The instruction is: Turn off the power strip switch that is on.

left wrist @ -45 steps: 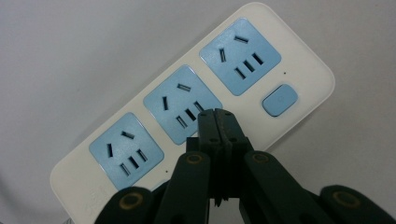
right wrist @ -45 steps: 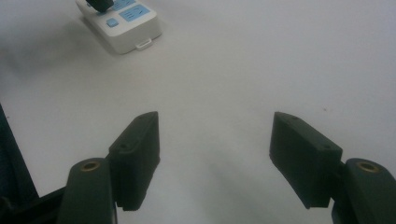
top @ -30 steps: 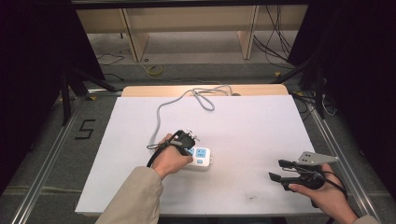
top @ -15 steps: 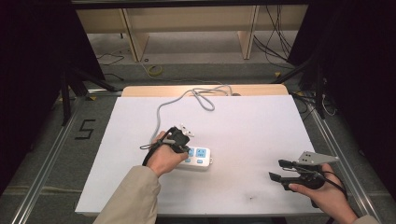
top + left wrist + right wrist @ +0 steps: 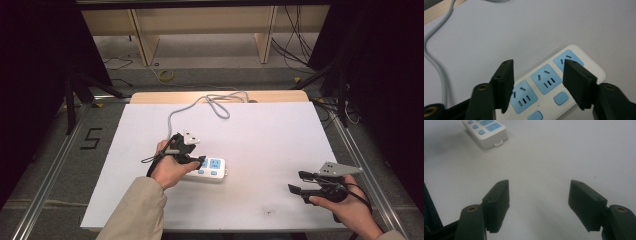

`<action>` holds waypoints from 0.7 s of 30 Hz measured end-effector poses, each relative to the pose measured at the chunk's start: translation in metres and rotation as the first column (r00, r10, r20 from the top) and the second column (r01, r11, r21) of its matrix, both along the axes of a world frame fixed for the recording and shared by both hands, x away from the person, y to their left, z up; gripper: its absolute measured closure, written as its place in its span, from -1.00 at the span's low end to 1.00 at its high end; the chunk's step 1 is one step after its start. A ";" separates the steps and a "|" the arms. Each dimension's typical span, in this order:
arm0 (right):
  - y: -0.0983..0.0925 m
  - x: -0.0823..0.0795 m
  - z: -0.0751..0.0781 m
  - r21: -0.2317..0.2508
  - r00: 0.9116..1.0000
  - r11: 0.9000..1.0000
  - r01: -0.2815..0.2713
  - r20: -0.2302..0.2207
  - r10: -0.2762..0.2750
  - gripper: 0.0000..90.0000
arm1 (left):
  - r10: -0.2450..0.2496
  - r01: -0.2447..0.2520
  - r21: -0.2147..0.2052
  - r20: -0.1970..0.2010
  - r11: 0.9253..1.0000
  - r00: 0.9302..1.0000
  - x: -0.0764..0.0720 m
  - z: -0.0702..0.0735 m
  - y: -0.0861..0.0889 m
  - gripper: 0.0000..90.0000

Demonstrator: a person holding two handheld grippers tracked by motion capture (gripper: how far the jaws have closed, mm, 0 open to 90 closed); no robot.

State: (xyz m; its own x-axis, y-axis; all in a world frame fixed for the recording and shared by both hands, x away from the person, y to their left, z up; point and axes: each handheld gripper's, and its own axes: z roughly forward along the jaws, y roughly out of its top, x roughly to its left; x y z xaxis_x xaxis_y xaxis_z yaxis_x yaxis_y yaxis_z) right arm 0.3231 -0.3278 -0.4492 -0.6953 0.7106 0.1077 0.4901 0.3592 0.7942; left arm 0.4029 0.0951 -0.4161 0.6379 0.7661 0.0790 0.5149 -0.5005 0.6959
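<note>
Worktop (image 5: 260,130), white sheet over wood, seen from the high view. White power strip (image 5: 210,169) lies left of centre; its grey cord (image 5: 200,102) loops toward the far edge. Left claw (image 5: 192,161) sits over the strip's near end, hand (image 5: 170,167) partly covering it. Right claw (image 5: 300,182) hovers well apart, near the right front corner, jaws released.

Left gripper view: left claw (image 5: 537,85) spread wide, jaws just above the power strip (image 5: 554,82), straddling its blue sockets; nothing grasped. Cord (image 5: 435,65) curves at left.

Right gripper view: right claw (image 5: 539,202) open over bare worktop (image 5: 564,152); power strip (image 5: 486,131) far off, upper left.
</note>
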 end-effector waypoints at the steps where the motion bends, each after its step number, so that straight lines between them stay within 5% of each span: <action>1: 0.000 0.000 0.000 0.000 1.000 1.000 0.000 0.001 0.000 -0.25 | 0.011 -0.011 -0.002 0.001 1.000 1.000 0.000 0.000 0.001 -0.19; 9: -0.002 0.001 0.000 0.000 1.000 1.000 0.008 -0.002 -0.008 -0.25 | 0.040 -0.040 -0.025 0.002 0.999 0.999 -0.006 -0.001 0.010 -0.47; 21: -0.003 0.002 0.000 0.002 1.000 1.000 0.001 0.003 -0.001 -0.26 | 0.033 -0.030 -0.052 0.042 0.998 0.999 -0.022 -0.005 0.024 -0.53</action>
